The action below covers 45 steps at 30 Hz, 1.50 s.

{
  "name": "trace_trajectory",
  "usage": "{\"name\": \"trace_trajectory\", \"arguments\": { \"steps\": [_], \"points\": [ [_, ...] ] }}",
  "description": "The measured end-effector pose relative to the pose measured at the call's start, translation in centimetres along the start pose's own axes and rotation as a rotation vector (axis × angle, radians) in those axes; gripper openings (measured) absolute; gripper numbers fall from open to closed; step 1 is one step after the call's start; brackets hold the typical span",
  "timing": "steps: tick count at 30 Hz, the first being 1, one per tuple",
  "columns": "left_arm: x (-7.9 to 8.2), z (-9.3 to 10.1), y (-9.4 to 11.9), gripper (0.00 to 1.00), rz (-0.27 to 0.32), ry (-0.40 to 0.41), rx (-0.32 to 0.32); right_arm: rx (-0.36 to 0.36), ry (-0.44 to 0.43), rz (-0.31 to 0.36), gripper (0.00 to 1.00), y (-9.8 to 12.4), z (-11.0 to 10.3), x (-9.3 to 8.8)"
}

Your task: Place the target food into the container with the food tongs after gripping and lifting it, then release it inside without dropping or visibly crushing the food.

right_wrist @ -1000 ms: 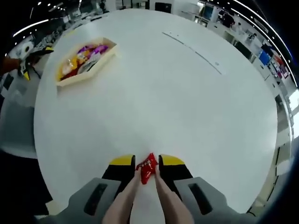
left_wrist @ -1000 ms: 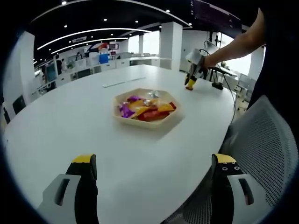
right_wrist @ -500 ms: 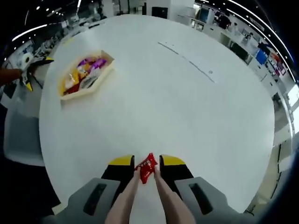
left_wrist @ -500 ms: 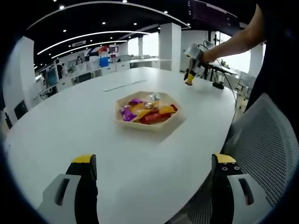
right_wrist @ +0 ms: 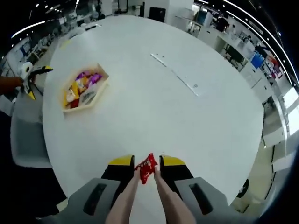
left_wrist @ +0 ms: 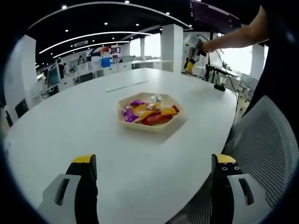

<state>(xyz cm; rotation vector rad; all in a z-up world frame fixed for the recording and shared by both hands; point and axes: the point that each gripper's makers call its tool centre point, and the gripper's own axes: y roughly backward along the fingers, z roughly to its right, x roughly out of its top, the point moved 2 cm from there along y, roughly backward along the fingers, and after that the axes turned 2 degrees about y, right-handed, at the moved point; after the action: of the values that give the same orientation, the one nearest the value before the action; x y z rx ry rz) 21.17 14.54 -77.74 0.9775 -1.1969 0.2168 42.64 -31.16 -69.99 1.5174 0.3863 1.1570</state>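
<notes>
At the bottom centre of the right gripper view, the right gripper (right_wrist: 147,167) was closed on the food tongs (right_wrist: 140,196), whose two pale arms ran up between its yellow-tipped jaws and pinched a red candy wrapper (right_wrist: 145,167) at their tips. The candy hung above the white table (right_wrist: 187,121). Toward the upper left of that view sat the hexagonal tray (right_wrist: 99,92), well apart from the candy, with purple, yellow and orange wrapped snacks (right_wrist: 79,89) inside. At the far left edge the left gripper (right_wrist: 32,74) showed, held by a hand.

In the left gripper view, that gripper's jaws stood wide apart at the bottom of the frame, holding nothing. The tray lay at centre, and the right gripper was at upper right, raised above the table on an outstretched arm (left_wrist: 233,39).
</notes>
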Motion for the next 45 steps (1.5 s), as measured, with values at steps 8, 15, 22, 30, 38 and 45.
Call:
{"name": "trace_trajectory", "arguments": {
  "steps": [8,15,22,30,38,45],
  "points": [
    [0.5,0.0,0.2,1.00,0.019,0.011,0.000,-0.014,-0.014,0.012,0.20,1.8,0.4,1.2],
    [0.4,0.2,0.1,1.00,0.015,0.002,-0.006,-0.015,-0.006,0.012,0.20,1.9,-0.1,1.5],
    [0.2,0.2,0.1,1.00,0.006,-0.003,-0.005,0.001,-0.023,0.017,0.20,1.6,-1.0,2.1],
    [0.4,0.0,0.2,1.00,0.014,0.000,0.002,0.023,0.019,0.032,0.20,0.4,-3.0,4.4],
    [0.4,-0.2,0.2,1.00,0.016,0.007,0.010,0.050,0.044,0.037,0.20,-0.9,-4.6,6.2],
    [0.4,-0.3,0.3,1.00,0.020,0.007,0.014,0.063,0.041,0.053,0.20,-1.5,-5.8,7.7]
  ]
}}
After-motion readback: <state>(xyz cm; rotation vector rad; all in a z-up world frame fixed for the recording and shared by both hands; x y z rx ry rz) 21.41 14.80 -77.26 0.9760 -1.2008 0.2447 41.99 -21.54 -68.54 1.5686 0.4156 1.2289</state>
